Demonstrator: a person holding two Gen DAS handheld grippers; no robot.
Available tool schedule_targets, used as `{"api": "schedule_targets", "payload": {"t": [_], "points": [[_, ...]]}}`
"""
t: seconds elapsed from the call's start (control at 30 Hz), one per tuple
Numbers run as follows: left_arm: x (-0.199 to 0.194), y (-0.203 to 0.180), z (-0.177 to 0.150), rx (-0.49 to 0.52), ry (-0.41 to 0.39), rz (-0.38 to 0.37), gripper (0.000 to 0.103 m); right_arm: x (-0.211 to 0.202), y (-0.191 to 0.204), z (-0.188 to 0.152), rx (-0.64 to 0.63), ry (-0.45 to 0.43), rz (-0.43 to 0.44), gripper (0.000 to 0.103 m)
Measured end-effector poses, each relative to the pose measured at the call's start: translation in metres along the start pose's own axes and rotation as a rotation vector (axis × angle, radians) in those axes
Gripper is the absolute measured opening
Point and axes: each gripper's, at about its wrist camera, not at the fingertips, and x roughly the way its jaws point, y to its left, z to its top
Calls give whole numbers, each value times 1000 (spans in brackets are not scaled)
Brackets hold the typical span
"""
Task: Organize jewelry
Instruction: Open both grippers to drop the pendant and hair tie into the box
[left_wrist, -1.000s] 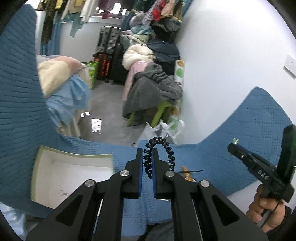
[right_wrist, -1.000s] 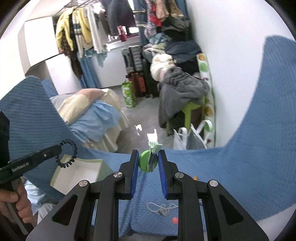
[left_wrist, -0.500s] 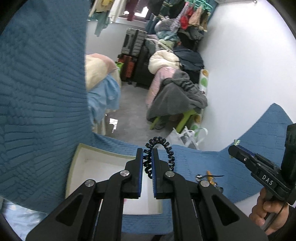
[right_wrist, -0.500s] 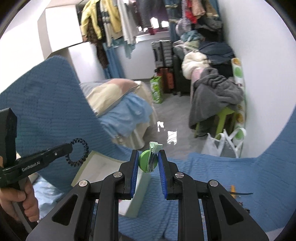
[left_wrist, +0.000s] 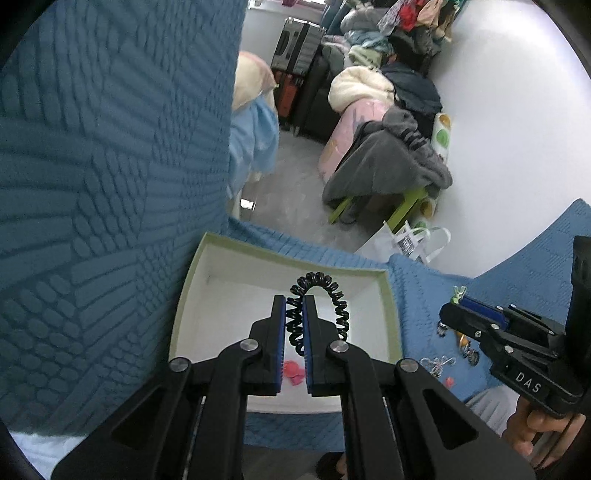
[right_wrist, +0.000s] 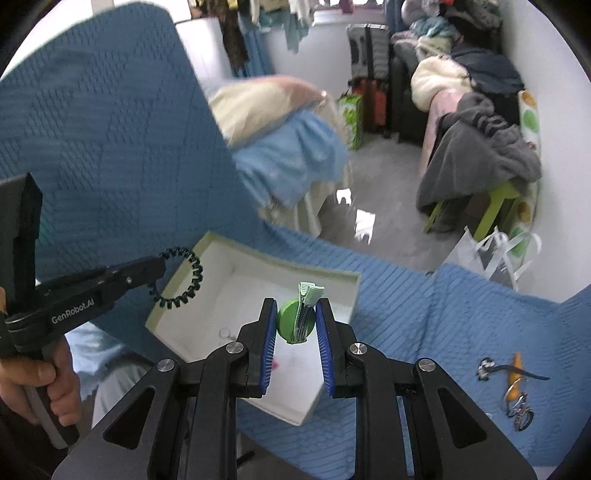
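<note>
Since the earlier pictures both grippers have come down and across toward the white box (left_wrist: 392, 295), which then lay low at the left edge of each view and now lies directly under the fingers. The left gripper (left_wrist: 294, 321) is closed on a black spiral hair tie (left_wrist: 334, 295); one side of the coil is pinched between the blue pads and the rest loops out over the open box. The right gripper (right_wrist: 295, 321) is closed on a green hair clip (right_wrist: 297, 319) with a round green body and pale teeth that stick up past the fingertips.

The left wrist view looks straight into the box and shows a pink small item (left_wrist: 293, 368) on its white floor, seen between the fingers. It also shows the right gripper from the side, above the blue blanket (left_wrist: 92, 184), with a hand (left_wrist: 535, 428) under it. The right wrist view shows the box at an angle, with a small clear ring (right_wrist: 225, 333) inside near its left wall. Only this view shows well the loose jewelry (right_wrist: 517, 391) on the blanket at the right, among it an orange piece (right_wrist: 514, 376).
</note>
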Motion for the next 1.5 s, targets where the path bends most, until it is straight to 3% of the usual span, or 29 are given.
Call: {"api": "schedule_targets", "payload": {"t": [0.47,0.77,0.8,0.83,0.87,0.9,1.5], "points": [[42,40,-28,-45,135,39,8,70,28,-24,-44,175,31,19],[42,43,-27,-53,141,43,11,74,27,-26,-31,203,43,23],[42,42,-27,-56,139,46,22,71,26,-26,-29,197,44,31],[39,42,-27,-59,134,54,31,68,26,-24,-27,188,41,33],[34,42,-25,-66,112,69,48,65,26,-23,-26,181,37,34],[29,41,-25,-70,91,69,54,63,26,-21,-26,174,36,34],[-50,0,-13,-25,-82,51,54,-43,17,-5,-45,-66,-4,34]]}}
